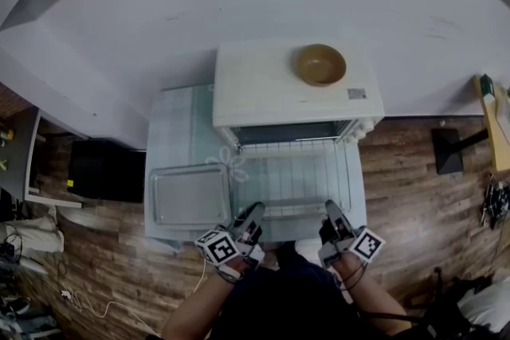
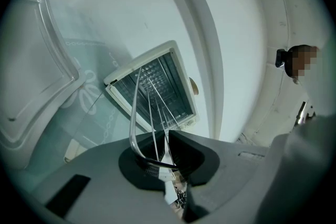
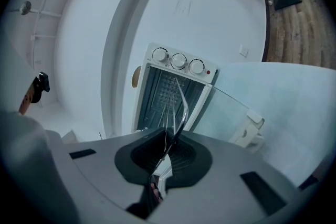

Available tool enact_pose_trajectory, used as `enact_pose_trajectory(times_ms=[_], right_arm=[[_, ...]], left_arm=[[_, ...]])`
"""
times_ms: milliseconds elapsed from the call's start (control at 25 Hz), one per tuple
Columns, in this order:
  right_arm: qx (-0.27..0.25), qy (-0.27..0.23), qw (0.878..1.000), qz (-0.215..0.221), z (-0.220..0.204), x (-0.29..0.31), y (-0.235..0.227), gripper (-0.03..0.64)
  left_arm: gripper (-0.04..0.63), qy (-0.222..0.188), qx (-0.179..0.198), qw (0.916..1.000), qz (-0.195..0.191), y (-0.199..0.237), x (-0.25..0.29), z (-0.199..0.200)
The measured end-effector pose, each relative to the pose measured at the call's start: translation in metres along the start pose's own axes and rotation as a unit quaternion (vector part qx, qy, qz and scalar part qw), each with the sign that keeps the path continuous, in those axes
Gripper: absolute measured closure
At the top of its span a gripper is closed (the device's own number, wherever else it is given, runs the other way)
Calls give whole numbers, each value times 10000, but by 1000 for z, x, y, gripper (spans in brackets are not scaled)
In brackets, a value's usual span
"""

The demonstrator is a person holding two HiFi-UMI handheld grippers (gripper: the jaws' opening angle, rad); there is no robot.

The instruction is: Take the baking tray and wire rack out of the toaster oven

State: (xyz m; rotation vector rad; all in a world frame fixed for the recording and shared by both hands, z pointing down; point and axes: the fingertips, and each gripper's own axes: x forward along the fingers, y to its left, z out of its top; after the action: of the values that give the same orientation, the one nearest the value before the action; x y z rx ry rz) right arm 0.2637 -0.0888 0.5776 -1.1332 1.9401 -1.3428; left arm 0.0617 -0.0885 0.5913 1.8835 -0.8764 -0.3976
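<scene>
The white toaster oven stands open at the back of the table. Its wire rack is drawn partway out over the lowered door. My left gripper is shut on the rack's front left corner and my right gripper is shut on its front right corner. In the left gripper view the rack's wires run from the shut gripper back to the oven. The right gripper view shows the rack's edge wire clamped in the gripper. The baking tray lies flat on the table, left of the oven door.
A wooden bowl sits on the oven's top. The glass door hangs open with its handle towards me. A pale green cloth covers the table. A black box and cables are on the wooden floor at left.
</scene>
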Motion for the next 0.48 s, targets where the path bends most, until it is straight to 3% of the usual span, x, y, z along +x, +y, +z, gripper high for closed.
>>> enact_pose_trajectory(times_ms=[480], right_arm=[[31,94,9999,62,-66,31,31,604]], left_arm=[[577,-12,44,10000,76,24,-65,36]])
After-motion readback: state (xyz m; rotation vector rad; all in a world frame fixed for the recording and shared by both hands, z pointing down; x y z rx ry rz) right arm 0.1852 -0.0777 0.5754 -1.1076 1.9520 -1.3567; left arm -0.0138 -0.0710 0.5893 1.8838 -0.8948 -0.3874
